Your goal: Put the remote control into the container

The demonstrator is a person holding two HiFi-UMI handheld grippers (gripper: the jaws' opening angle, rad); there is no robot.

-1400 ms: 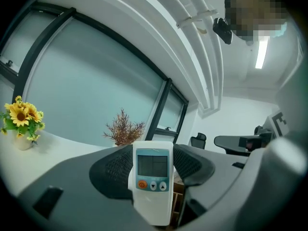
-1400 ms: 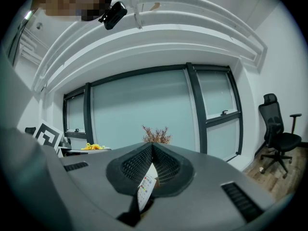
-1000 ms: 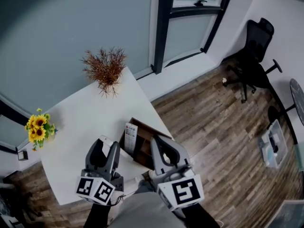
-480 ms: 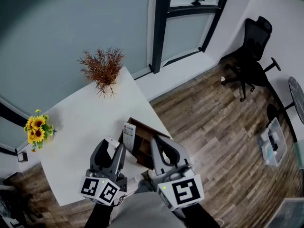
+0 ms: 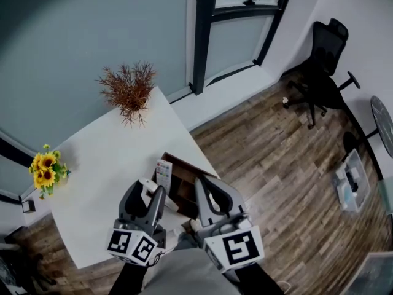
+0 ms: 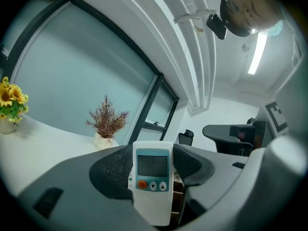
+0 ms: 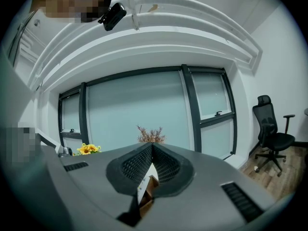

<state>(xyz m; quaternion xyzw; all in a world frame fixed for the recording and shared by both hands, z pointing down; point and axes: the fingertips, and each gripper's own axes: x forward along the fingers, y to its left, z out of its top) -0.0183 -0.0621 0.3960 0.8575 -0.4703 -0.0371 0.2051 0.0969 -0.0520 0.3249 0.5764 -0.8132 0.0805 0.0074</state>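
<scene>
Left gripper shifted nearer container, fingers clamped on remote control, right gripper fingers together

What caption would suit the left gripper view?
Left gripper clamping a white rectangular plastic remote control, reddish dried plant behind.

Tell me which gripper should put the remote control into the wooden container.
Left. The left gripper clamps the remote control between its jaws, close beside the wooden container. The right gripper is shut with nothing held.
</scene>
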